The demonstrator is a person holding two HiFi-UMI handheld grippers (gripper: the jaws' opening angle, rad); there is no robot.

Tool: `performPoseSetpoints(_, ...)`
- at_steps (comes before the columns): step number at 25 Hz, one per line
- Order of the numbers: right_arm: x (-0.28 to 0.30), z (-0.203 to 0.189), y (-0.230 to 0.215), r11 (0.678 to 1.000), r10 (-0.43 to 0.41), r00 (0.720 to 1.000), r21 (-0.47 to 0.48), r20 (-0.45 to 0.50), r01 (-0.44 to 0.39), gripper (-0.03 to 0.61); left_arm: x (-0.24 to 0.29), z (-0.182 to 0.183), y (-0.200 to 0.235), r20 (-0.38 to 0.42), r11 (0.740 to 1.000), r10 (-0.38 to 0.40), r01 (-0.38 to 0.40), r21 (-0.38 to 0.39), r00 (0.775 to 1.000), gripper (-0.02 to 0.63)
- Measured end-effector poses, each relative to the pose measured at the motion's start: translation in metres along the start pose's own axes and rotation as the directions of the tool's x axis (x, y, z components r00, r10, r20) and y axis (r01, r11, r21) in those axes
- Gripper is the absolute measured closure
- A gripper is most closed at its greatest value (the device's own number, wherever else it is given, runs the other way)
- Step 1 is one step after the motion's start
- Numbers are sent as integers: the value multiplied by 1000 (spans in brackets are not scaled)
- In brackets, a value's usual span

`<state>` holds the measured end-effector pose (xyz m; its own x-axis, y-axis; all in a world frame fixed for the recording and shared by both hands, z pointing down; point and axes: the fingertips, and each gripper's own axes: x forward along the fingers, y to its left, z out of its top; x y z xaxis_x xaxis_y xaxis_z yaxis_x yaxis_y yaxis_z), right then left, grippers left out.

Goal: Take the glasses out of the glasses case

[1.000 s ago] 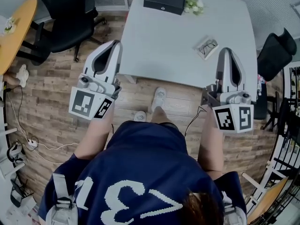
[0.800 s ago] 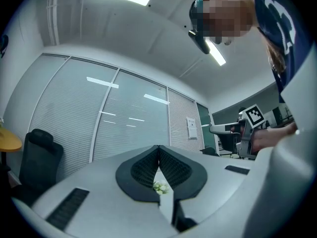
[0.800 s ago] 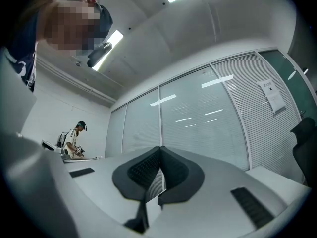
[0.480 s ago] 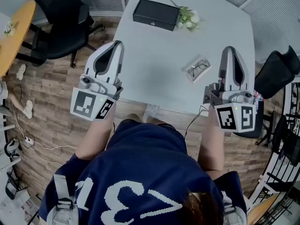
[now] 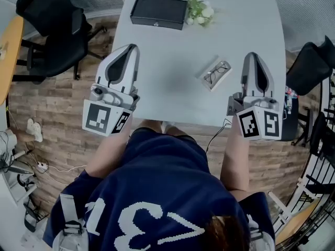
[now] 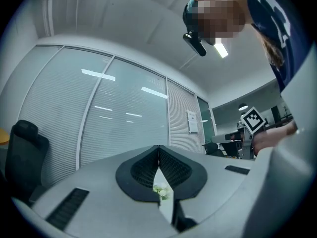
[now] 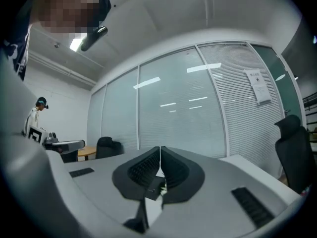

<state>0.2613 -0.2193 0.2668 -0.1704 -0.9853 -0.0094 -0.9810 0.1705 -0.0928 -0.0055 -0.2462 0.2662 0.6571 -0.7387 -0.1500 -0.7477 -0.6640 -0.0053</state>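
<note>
In the head view the glasses case [image 5: 214,74], pale with dark-framed glasses showing in it, lies on the white table [image 5: 172,61], right of centre and near the front edge. My left gripper [image 5: 127,50] hangs over the table's front left part, well left of the case, its jaws shut on nothing. To the case's right, close by but apart from it, my right gripper [image 5: 252,58] is also shut and empty. In the left gripper view the left gripper [image 6: 158,150] has its jaws meeting at the tips. The right gripper [image 7: 160,149] shows the same in its own view.
A black box [image 5: 158,12] and a small bunch of white flowers [image 5: 199,9] sit at the table's far edge. Black office chairs stand at the left [image 5: 49,20] and right [image 5: 310,67]. A yellow round table [image 5: 9,43] is at far left, over wooden floor.
The person has stepped up to the table. Both grippers, earlier over the floor in front of it, now reach over its near edge, the right one beside the case. Both stayed shut.
</note>
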Motion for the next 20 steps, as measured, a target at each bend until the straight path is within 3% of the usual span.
performPoseSetpoints(3,3,-39,-21,997,-71,990,-29,-121,68,551,17,-13,-4,-21,999,-42,42,2,999,600)
performPoseSetpoints(7,8,-104,-46,991,-134,950,-21,-283,134,551,33,-35,-3,-64,997,-76,74,-28,995,599)
performPoseSetpoints(13,11,-203,-67,978,-165,861,32,-481,205,512,47,-60,3,-114,993,-110,104,-58,987,600)
performPoseSetpoints(20,9,-295,-80,950,-178,733,81,-657,303,486,50,-75,4,-154,990,-132,122,-74,979,599)
